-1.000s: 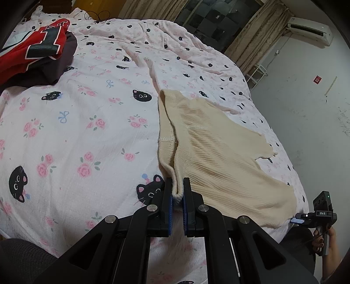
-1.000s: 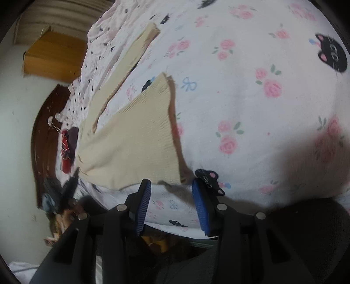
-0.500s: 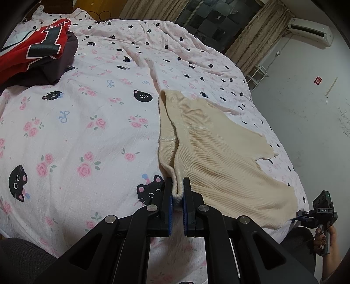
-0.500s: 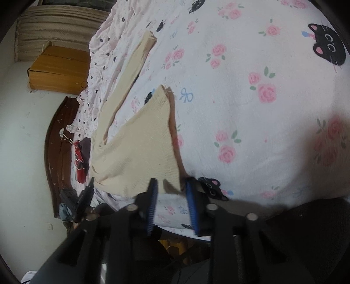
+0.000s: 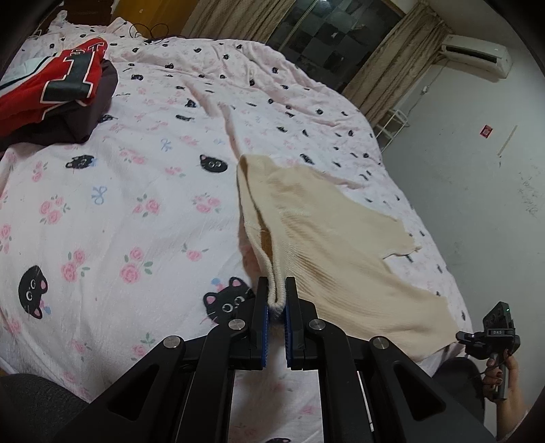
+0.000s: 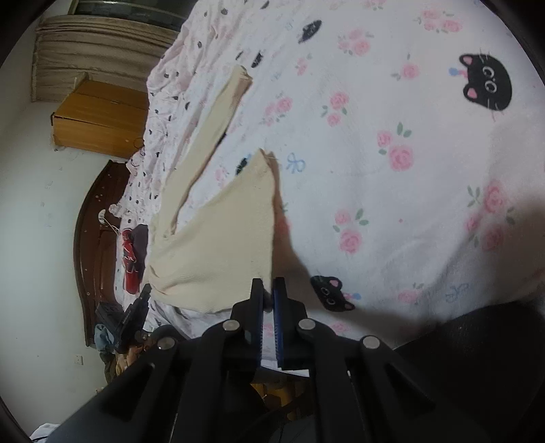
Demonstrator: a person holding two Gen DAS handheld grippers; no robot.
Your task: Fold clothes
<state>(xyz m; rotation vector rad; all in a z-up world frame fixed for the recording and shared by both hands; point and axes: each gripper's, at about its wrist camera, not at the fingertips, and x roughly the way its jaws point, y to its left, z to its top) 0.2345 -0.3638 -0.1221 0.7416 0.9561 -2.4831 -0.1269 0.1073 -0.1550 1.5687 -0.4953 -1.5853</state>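
Observation:
A cream ribbed knit garment (image 5: 327,235) lies spread on the pink cat-print bed cover (image 5: 119,211). My left gripper (image 5: 276,303) is shut on the garment's rolled near edge and lifts it slightly off the cover. In the right wrist view the same garment (image 6: 221,245) stretches away, with one long sleeve (image 6: 221,112) lying further off. My right gripper (image 6: 268,293) is shut on the garment's bottom corner. The right gripper also shows in the left wrist view (image 5: 490,337), at the bed's right edge.
A folded red jersey on dark clothes (image 5: 58,88) sits at the far left of the bed. Curtains and a dark window (image 5: 340,30) stand behind the bed. A wooden cabinet (image 6: 102,119) and a dark headboard (image 6: 92,238) show in the right wrist view.
My right gripper moved onto the garment's bottom corner and closed on it. My left gripper kept its grip and raised the edge a little.

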